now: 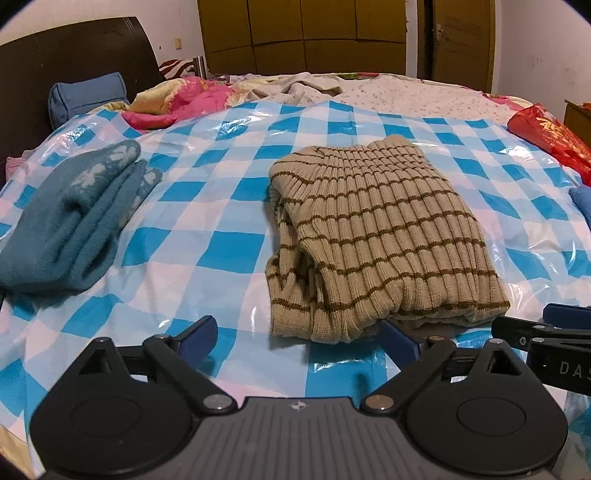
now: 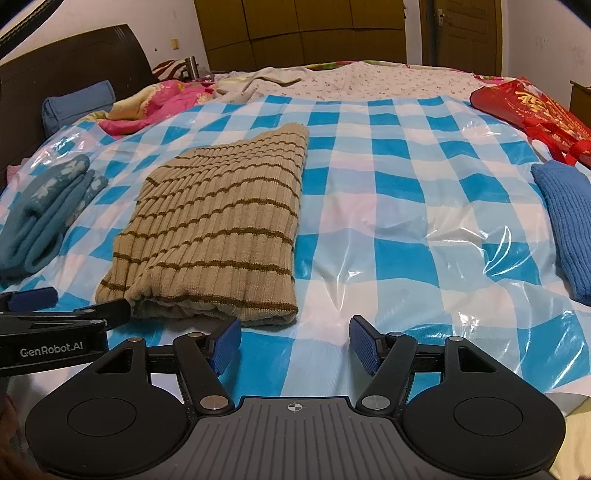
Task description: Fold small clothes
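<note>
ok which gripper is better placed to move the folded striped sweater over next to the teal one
Probably left: the striped sweater lies straight ahead of the open left gripper, and the teal one is on its side.

Bare sheet (image 2: pixel 388 206) between striped sweater (image 2: pixel 221 229) and blue knit (image 2: pixel 565 225).

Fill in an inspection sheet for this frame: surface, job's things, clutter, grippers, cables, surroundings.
Surface: blue-and-white checked plastic sheet spread over a bed, wrinkled and glossy.
Job's things: beige striped knit folded, lying flat mid-sheet; teal patterned garment folded to its left; blue knit at the right edge.
Clutter: red bag on the far right; pink bedding and blue pillow at the far left.
Grippers: left gripper and right gripper both open, fingers empty, just short of the beige knit's near edge.
Cables: nothing seen.
Surroundings: dark headboard, brown wardrobe, door.
</note>
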`<state>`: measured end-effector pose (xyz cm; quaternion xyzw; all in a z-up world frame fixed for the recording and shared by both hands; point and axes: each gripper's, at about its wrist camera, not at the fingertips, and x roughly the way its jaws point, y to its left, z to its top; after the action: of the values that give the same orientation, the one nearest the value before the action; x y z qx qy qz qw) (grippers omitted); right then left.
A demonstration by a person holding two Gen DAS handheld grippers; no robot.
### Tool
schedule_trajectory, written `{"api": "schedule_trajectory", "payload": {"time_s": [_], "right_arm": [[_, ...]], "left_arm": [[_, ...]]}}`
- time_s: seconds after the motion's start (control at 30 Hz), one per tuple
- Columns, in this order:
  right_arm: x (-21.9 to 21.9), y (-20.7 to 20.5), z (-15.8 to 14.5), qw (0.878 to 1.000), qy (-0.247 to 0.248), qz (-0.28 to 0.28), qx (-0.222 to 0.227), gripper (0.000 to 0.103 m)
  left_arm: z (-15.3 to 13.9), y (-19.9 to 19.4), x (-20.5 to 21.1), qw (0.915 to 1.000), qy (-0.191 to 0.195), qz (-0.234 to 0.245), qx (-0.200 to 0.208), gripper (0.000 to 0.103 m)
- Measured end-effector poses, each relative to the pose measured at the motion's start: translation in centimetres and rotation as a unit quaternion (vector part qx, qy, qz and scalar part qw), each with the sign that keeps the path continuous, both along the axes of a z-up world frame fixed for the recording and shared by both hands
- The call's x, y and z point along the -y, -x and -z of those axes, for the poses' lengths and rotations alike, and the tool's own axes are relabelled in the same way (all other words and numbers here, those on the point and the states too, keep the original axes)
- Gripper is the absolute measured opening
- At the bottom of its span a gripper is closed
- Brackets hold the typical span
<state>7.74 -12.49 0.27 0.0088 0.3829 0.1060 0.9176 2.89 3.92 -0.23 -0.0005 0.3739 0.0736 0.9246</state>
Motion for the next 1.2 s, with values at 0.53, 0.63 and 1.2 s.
{"api": "schedule_trajectory", "payload": {"time_s": [0.53, 0.63, 1.2], "right_arm": [[0.3, 0.5, 0.1, 1.000, 0.000, 0.000, 0.002, 0.067], [0.3, 0.6, 0.2, 1.000, 0.000, 0.000, 0.002, 0.067], [-0.1, 1.2, 0.3, 1.000, 0.002, -0.009, 0.002, 0.071]], "left_arm": [[0.1, 0.0, 0.2, 0.9999, -0.003, -0.010, -0.012, 0.103], [0.2, 0.1, 0.3, 0.9999, -0.004, -0.009, -0.014, 0.103], [0.4, 0.0, 0.5, 0.9995, -0.005, -0.007, -0.029, 0.103]]}}
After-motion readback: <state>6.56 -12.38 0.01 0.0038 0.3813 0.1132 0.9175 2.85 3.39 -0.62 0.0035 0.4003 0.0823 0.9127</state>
